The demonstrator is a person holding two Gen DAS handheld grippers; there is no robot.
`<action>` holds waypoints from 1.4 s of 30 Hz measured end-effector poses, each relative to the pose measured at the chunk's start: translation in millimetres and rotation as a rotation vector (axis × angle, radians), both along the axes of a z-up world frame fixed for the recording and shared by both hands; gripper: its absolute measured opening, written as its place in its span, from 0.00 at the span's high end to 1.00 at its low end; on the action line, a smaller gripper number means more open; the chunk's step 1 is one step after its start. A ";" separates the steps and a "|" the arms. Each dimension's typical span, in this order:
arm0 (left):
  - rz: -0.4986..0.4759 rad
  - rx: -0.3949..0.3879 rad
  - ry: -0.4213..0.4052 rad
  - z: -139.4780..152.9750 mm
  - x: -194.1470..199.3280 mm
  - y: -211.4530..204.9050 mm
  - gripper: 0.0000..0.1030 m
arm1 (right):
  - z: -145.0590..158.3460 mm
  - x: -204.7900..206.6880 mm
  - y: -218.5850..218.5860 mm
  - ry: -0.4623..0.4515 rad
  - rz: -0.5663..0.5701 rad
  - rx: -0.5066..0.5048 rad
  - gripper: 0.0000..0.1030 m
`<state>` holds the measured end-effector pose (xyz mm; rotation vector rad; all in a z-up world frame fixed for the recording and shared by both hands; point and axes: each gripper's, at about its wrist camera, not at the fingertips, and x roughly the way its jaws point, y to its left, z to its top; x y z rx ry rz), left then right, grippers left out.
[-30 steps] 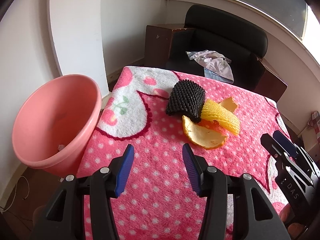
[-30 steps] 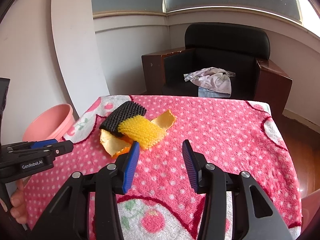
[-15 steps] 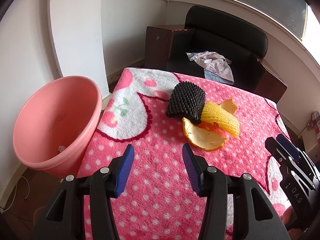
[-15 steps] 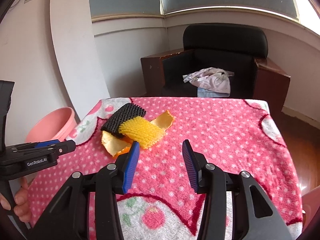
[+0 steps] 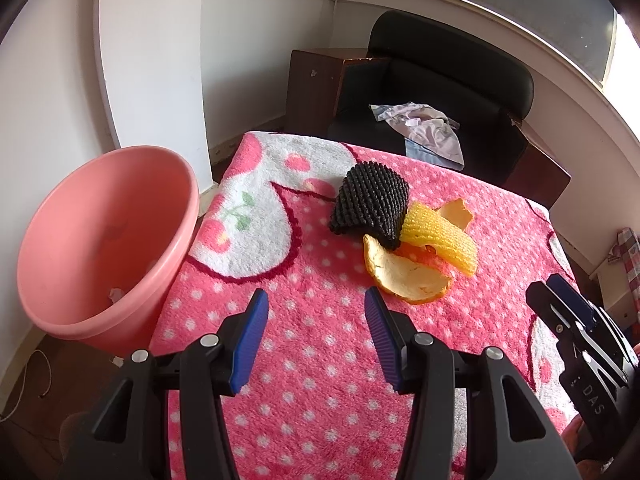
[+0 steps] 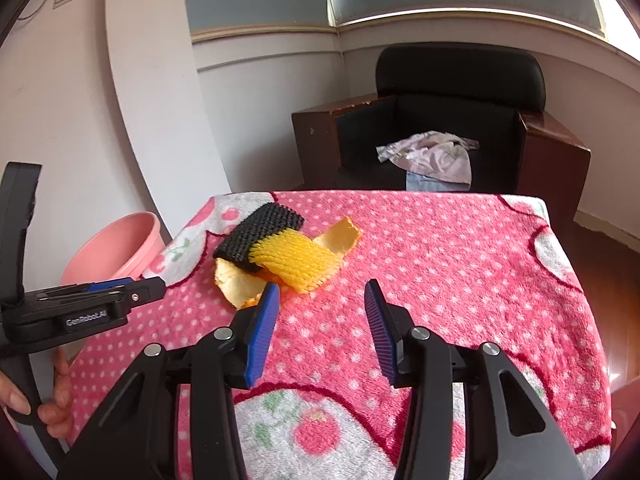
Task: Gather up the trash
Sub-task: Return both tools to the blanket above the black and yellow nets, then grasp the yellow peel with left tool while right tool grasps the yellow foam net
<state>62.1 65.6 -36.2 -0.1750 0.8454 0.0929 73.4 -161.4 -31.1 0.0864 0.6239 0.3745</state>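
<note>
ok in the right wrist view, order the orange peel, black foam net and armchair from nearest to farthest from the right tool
1. orange peel: just ahead-left of the right tool, on the pink blanket.
2. black foam net: behind the peel, farther left.
3. armchair: past the table's far edge, against the wall.

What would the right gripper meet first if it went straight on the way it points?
Probably the pink cloth: the open right gripper aims just right of the yellow net and peel, though depth is unclear.
</note>
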 end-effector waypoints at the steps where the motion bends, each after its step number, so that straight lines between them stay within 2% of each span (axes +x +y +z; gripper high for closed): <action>1: -0.003 0.004 0.001 -0.4 0.3 -0.5 0.52 | -1.2 1.1 -0.6 0.007 -0.004 0.001 0.56; 9: -0.023 -0.010 0.013 -4.4 6.3 -2.9 0.52 | -5.1 5.4 -4.7 0.034 -0.006 0.024 0.56; 17: -0.062 -0.125 0.049 -12.6 26.6 -4.5 0.52 | -7.6 8.3 -7.2 0.053 0.013 0.051 0.56; 23: -0.072 -0.110 0.032 -18.1 51.8 -13.8 0.52 | -10.7 11.0 -7.8 0.075 0.032 0.075 0.56; 25: -0.077 -0.118 0.040 -22.9 59.3 -16.6 0.57 | -11.6 11.5 -8.0 0.080 0.037 0.083 0.56; 30: -0.103 -0.111 0.050 -29.9 66.3 -23.5 0.92 | -15.2 14.6 -8.4 0.107 0.054 0.104 0.56; 38: -0.129 -0.092 -0.029 -5.4 38.8 -15.3 0.95 | -16.9 27.8 -2.6 0.164 0.128 0.160 0.56; 42: -0.108 -0.114 -0.044 3.0 23.7 -2.0 0.95 | -13.9 43.3 5.8 0.184 0.147 0.130 0.56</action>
